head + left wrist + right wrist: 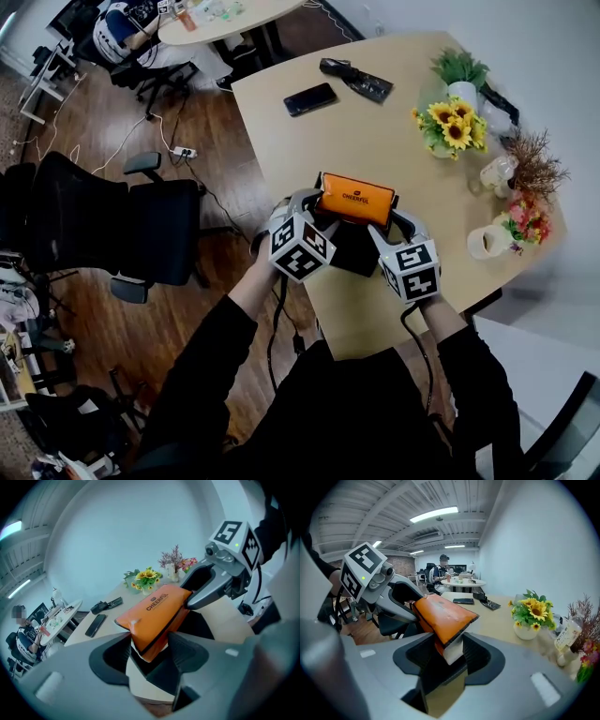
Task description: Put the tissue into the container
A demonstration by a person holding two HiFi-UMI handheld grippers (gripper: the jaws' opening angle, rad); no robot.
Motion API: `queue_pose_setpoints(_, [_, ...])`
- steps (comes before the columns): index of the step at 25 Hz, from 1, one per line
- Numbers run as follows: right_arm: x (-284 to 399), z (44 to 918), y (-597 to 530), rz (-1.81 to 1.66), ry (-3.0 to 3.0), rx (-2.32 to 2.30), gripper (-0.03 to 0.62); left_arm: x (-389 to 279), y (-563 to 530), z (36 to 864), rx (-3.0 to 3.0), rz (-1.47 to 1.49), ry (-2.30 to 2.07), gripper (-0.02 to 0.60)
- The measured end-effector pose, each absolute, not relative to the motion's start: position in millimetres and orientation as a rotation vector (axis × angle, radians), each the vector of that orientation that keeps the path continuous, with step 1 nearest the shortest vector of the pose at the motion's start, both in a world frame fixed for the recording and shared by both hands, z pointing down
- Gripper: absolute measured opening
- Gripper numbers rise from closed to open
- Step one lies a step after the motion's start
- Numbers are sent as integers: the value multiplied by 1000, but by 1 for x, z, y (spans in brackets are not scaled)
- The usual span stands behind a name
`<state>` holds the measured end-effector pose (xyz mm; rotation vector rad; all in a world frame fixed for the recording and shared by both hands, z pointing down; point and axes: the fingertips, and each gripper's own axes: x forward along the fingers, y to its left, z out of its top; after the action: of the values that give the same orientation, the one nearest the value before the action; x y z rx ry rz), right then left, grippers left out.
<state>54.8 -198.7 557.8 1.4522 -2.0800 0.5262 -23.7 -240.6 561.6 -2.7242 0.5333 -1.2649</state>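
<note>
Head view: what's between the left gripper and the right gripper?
The orange tissue pack spans that gap in the head view; the left gripper and the right gripper each clamp one end in their fingers, as both gripper views show.

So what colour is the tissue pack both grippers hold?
The tissue pack is orange with dark lettering, clearest in the left gripper view.

Tissue pack (355, 198): bright orange, blk lettering, blk edge trim, white at one end. Container (349, 253): blk. My left gripper (149, 649) & right gripper (449, 648): grey bodies, blk pads, cubes w/ blk-&-white square markers. Table (375, 131): pale tan. Sunflowers (453, 122): yellow, green leaves.
</note>
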Motion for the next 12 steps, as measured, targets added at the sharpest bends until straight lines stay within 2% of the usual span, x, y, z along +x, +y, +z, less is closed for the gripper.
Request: queue_pose_setpoints(12, [51, 578, -201, 577, -2058, 1433, 192, -26, -244, 583, -2693, -1384, 463, 229])
